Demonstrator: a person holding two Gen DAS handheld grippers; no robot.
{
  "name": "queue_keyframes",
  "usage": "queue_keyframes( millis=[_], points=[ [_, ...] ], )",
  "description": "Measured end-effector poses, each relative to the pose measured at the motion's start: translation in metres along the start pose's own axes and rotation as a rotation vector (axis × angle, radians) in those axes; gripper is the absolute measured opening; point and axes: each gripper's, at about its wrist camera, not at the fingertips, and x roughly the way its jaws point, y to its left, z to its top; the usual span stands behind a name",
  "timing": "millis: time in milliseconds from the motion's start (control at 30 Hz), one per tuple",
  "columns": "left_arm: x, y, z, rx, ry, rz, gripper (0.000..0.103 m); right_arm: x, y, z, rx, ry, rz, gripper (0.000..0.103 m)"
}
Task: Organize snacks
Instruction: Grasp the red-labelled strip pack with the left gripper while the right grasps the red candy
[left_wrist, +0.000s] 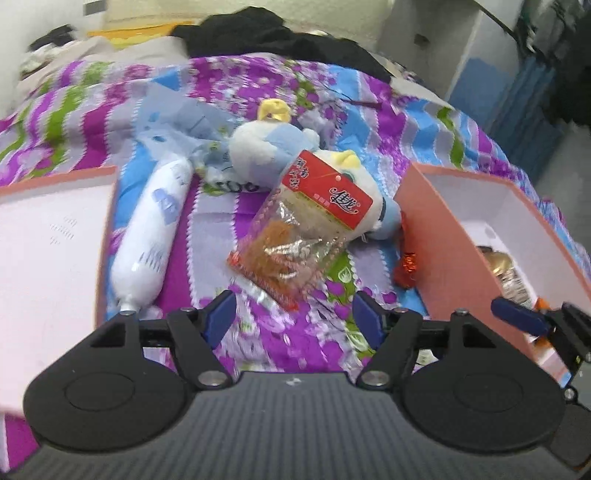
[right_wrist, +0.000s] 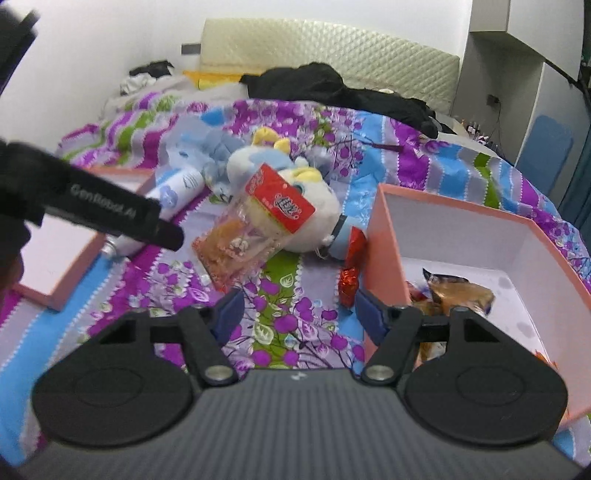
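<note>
snack bag (left_wrist: 295, 236) on plush toy (left_wrist: 258, 144), box (left_wrist: 491, 221) right

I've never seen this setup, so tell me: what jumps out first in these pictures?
A clear snack bag with a red label leans on a white-and-blue plush toy mid-bed, on a loud purple floral bedspread. To the right, a pink box holds snacks, with red candies beside it.

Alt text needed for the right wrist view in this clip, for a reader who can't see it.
The open right gripper hovers over a floral bedspread, facing a clear snack bag with a red label that leans on a plush toy. A pink box holding snacks sits to the right, a red candy beside it.
</note>
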Motion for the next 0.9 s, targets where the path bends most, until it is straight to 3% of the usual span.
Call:
queue_keyframes(
  millis=[433,533,900],
  points=[
    [0.107,0.021,0.034,0.205,0.06,-0.028,0.08,0.096,0.01,0.015,-0.143,0.09,-0.131,0.065],
    [0.124,0.022,0.036,0.239,0.075,-0.032,0.08,0.11,0.007,0.016,-0.161,0.109,-0.145,0.057],
    [0.16,0.014,0.043,0.27,0.1,-0.037,0.08,0.146,0.02,0.006,-0.311,0.139,-0.267,0.05]
  ],
)
